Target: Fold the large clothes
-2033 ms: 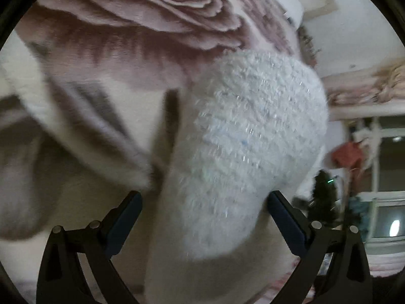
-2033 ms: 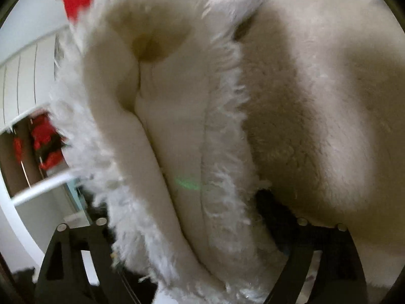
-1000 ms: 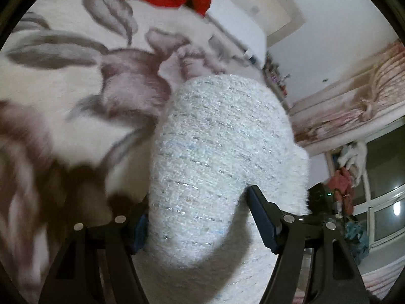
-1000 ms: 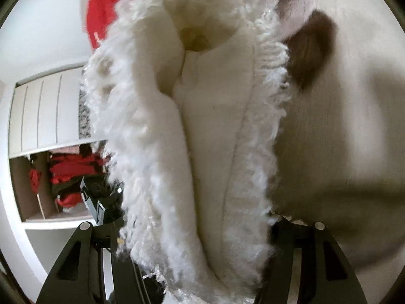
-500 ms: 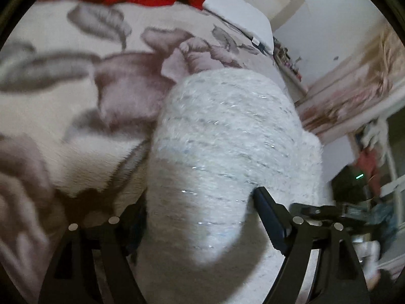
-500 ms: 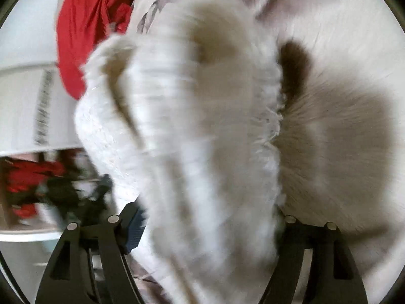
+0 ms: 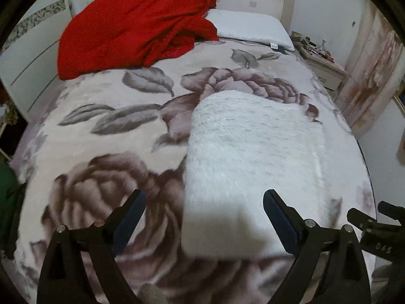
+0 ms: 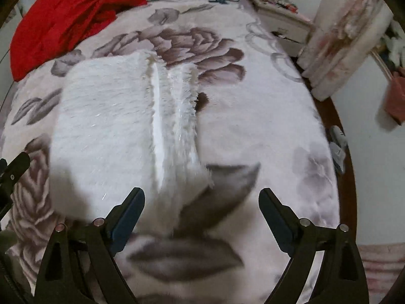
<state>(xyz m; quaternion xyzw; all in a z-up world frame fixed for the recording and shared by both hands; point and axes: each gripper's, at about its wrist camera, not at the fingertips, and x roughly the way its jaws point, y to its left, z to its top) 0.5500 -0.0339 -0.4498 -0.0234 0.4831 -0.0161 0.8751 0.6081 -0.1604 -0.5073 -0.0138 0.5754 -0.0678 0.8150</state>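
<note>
A white fuzzy garment (image 7: pixel 250 162) lies folded into a thick rectangle on the flower-patterned bed blanket (image 7: pixel 106 152). It also shows in the right wrist view (image 8: pixel 121 131), with its fringed edges stacked along its right side. My left gripper (image 7: pixel 203 210) is open and empty, raised just before the garment's near edge. My right gripper (image 8: pixel 201 207) is open and empty, above the garment's near right corner. Part of the right gripper (image 7: pixel 372 230) shows at the right of the left wrist view.
A red garment (image 7: pixel 134 22) is heaped at the head of the bed beside a white pillow (image 7: pixel 250 27). A cluttered nightstand (image 7: pixel 321 60) and a curtain (image 7: pixel 374 63) stand to the right. A green item (image 7: pixel 7 192) shows at the left edge.
Both grippers have let go of the white garment and pulled back and up. The garment was held up close to the cameras; now it lies folded flat on the bed.
</note>
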